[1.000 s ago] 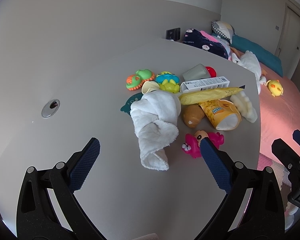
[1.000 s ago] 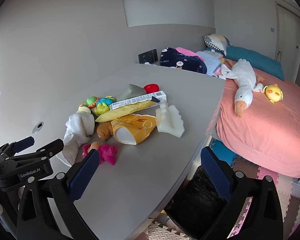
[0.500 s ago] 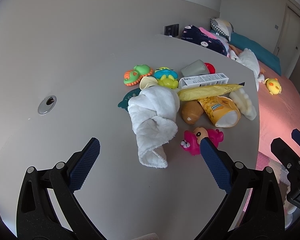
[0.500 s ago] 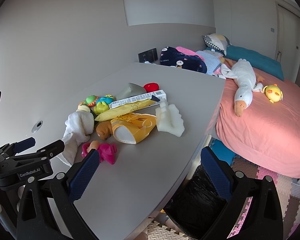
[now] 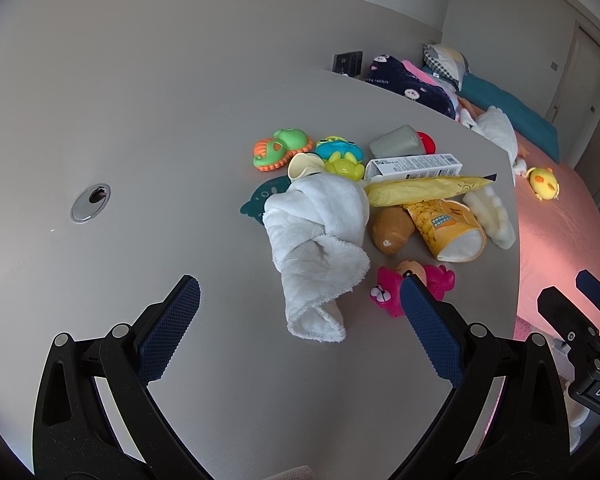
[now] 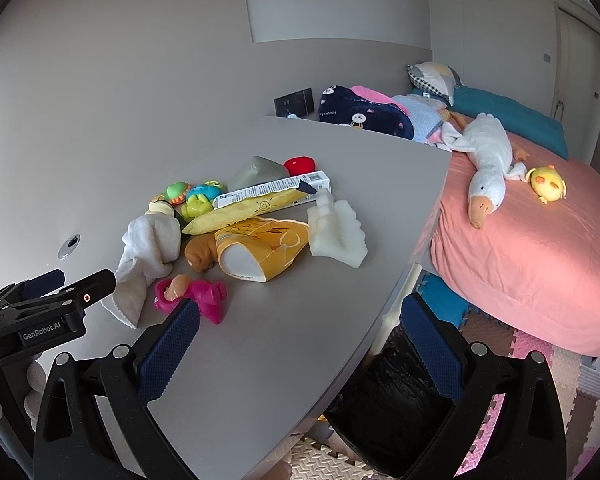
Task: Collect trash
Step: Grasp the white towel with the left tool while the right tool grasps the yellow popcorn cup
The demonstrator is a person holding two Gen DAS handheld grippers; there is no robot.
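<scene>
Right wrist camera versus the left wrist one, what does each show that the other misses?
Only the right wrist view shows the black-lined trash bin below the table edge, the foam floor mats and the whole white goose plush on the bed. Only the left wrist view shows the teal flat toy beside the white towel. Both show the yellow snack cup, the long yellow wrapper, the white box, the pink toy, and both grippers open and empty.

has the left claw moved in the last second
Yes. In the left wrist view the grommet and white towel slid slightly left and down, so the open left claw swung slightly right, tilting up.
</scene>
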